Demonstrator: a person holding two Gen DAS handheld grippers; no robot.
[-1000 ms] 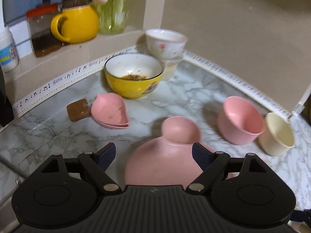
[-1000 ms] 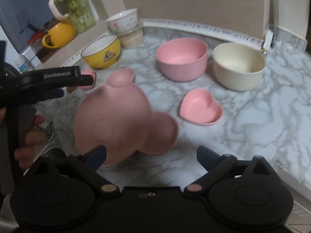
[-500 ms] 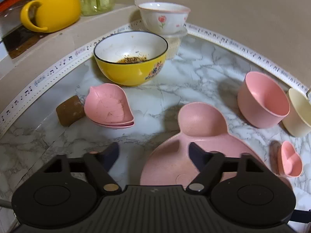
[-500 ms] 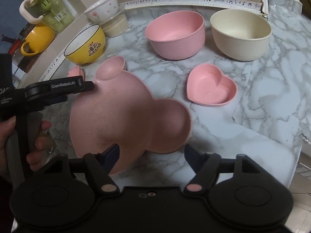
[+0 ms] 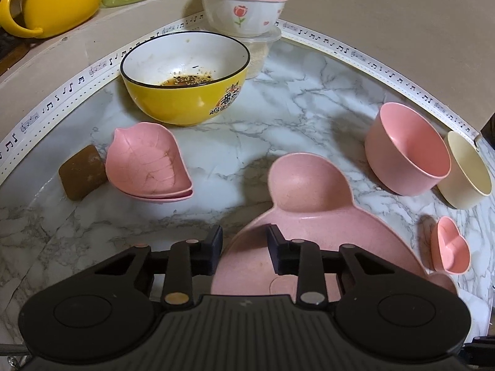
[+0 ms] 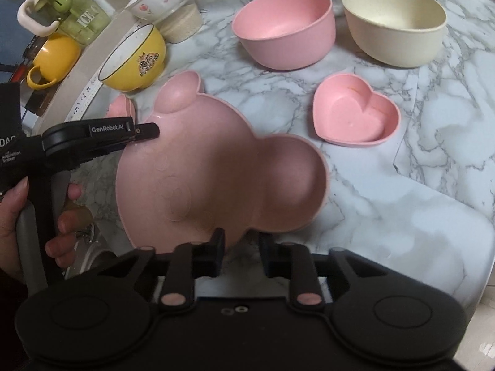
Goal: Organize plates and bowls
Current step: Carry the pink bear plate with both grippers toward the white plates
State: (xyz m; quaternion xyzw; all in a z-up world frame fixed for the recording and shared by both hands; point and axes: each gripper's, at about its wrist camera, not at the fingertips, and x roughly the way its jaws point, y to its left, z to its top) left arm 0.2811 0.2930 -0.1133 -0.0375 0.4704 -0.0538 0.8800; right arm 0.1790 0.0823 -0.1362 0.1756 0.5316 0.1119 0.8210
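Plate [image 6: 216, 179] rim between jaws of both hand-held grippers, left [image 5: 244, 249] and right [image 6: 239, 252]; jaws just closing, grasp unconfirmed; opposite edges, likely for level lift.

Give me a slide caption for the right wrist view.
Two grippers, left and right, closing on opposite edges of a pink bear-shaped plate on a marble counter.

A home kitchen, by the look: marble-patterned surface [image 5: 294, 117] crowded with tableware, a used yellow bowl [image 5: 185, 77] holding food residue, behind it a ledge [image 5: 77, 49] with a yellow mug [image 5: 52, 0] and a green drinks jar [image 6: 77, 15], beside it a rose-painted bowl [image 5: 243, 12]
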